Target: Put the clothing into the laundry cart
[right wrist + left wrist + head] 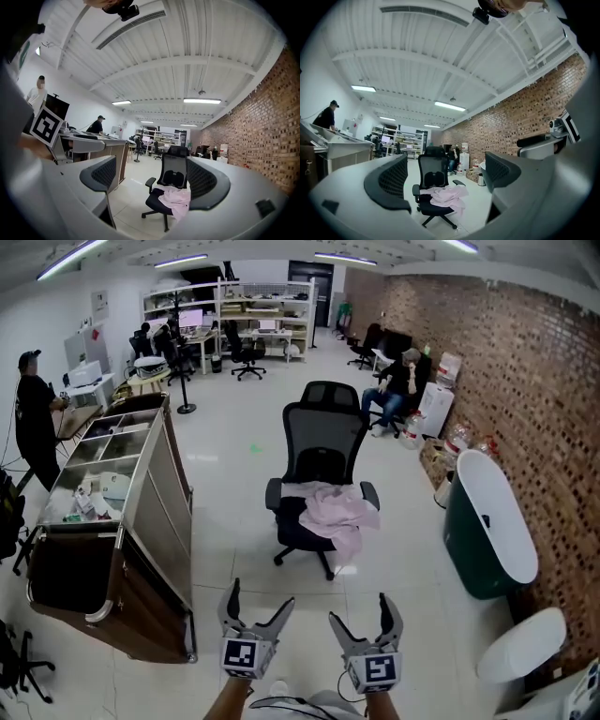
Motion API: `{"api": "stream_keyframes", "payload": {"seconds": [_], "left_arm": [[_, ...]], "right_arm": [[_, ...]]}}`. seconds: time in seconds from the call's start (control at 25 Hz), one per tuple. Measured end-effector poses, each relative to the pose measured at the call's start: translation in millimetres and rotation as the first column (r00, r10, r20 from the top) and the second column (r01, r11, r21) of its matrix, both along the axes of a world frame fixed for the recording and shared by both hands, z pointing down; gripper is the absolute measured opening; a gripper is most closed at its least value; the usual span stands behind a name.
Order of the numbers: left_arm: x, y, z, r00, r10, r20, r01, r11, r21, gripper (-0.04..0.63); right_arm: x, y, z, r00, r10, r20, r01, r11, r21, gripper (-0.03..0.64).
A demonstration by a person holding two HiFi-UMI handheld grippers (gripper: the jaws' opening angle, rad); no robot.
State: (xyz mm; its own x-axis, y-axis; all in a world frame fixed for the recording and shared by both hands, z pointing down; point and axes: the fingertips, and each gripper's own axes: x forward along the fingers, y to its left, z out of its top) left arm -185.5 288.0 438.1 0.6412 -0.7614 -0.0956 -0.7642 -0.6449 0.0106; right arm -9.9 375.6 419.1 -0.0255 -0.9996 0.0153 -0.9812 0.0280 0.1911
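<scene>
Splayed jaws before rumpled pink clothing (335, 508)

One pink garment (333, 507), one black office chair (323, 442) up front, one laundry cart (161, 521), two tools, left tool (261, 594) and right tool (359, 607), two people, standing person (33, 418), seated person (394, 390)

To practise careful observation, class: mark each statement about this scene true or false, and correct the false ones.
1. The pink garment lies on the office chair. True.
2. The left gripper is shut on the garment. False: its jaws stand open and empty, short of the chair.
3. In the head view, the laundry cart stands left of the chair. True.
4. The right gripper holds a hanger. False: it is open and empty.
</scene>
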Motion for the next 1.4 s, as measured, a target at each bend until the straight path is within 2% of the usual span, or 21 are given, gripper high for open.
{"api": "stream_keyframes", "payload": {"seconds": [0.16, 0.32, 0.44, 0.56, 0.72, 0.96, 1.08, 1.24, 1.4], "left_arm": [[21, -10, 0, 0.998, 0.065, 0.016, -0.065, 0.998, -0.012, 0.492], [41, -23, -1, 0.998, 0.065, -0.012, -0.066, 0.996, -0.057, 0.492], [60, -41, 9, 0.998, 0.061, 0.024, -0.06, 0.997, -0.053, 0.492], [87, -61, -1, 0.999, 0.043, 0.018, -0.042, 0.997, -0.065, 0.493], [137, -93, -10, 0.997, 0.045, 0.055, -0.043, 0.998, -0.036, 0.492], [203, -135, -33, 0.999, -0.019, 0.031, 0.019, 1.0, -0.005, 0.492], [215, -154, -23, 0.997, -0.049, 0.066, 0.048, 0.999, 0.014, 0.492], [230, -166, -6, 0.992, -0.038, 0.117, 0.038, 0.999, -0.001, 0.493], [236, -180, 13, 0.994, -0.058, 0.088, 0.063, 0.997, -0.054, 0.492]], "right_arm": [[7, -19, 5, 1.0, 0.009, 0.016, -0.009, 1.0, -0.009, 0.491], [19, -40, 19, 0.999, -0.004, 0.037, 0.006, 1.0, -0.028, 0.491], [40, -61, 26, 0.998, -0.014, 0.059, 0.016, 0.999, -0.028, 0.491], [72, -89, 20, 0.996, -0.026, 0.087, 0.027, 1.0, -0.003, 0.492], [124, -130, 2, 0.992, -0.057, 0.115, 0.051, 0.997, 0.049, 0.491], [206, -174, -17, 0.988, -0.081, 0.13, 0.067, 0.991, 0.114, 0.491], [230, -188, -5, 0.983, -0.082, 0.162, 0.067, 0.993, 0.095, 0.491], [244, -202, 17, 0.974, -0.095, 0.205, 0.087, 0.995, 0.048, 0.491], [258, -223, 28, 0.971, -0.089, 0.221, 0.084, 0.996, 0.03, 0.491]]}}
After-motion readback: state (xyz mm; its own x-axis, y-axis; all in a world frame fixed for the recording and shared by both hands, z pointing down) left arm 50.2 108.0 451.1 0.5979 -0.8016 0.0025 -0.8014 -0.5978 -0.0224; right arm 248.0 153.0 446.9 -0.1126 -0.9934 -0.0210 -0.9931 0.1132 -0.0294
